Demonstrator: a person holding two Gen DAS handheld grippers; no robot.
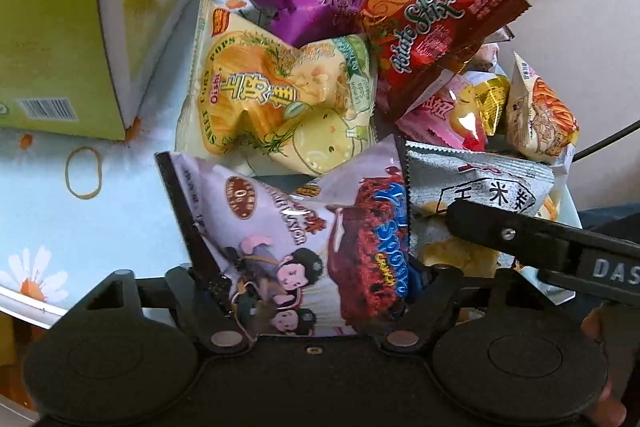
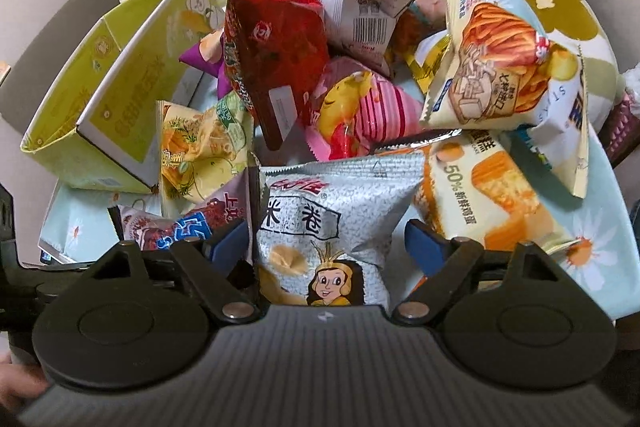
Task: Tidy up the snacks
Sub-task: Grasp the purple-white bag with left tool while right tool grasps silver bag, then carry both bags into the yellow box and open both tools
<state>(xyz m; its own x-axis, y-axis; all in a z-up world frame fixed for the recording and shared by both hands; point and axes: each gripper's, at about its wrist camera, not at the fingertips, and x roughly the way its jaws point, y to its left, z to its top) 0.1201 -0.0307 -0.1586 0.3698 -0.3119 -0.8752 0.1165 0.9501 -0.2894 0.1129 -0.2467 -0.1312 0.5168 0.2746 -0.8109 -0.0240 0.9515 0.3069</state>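
A table (image 1: 48, 211) with a daisy cloth carries a green box (image 1: 60, 47), open at the top, and just right of the box lies a heap of snack bags, the yellow bag (image 1: 276, 95) nearest it and the red bag (image 1: 432, 27) on top beyond. The left tongs (image 1: 316, 291) are clamped on the lilac bag (image 1: 288, 227) at the heap's near edge. The right tongs (image 2: 324, 239) stand apart around the grey bag (image 2: 332, 211), beside the lilac one.

The right tool (image 2: 326, 247) straddles a grey corn-roll packet (image 2: 332, 211), fingers (image 2: 424, 247) apart, before heaped snacks.
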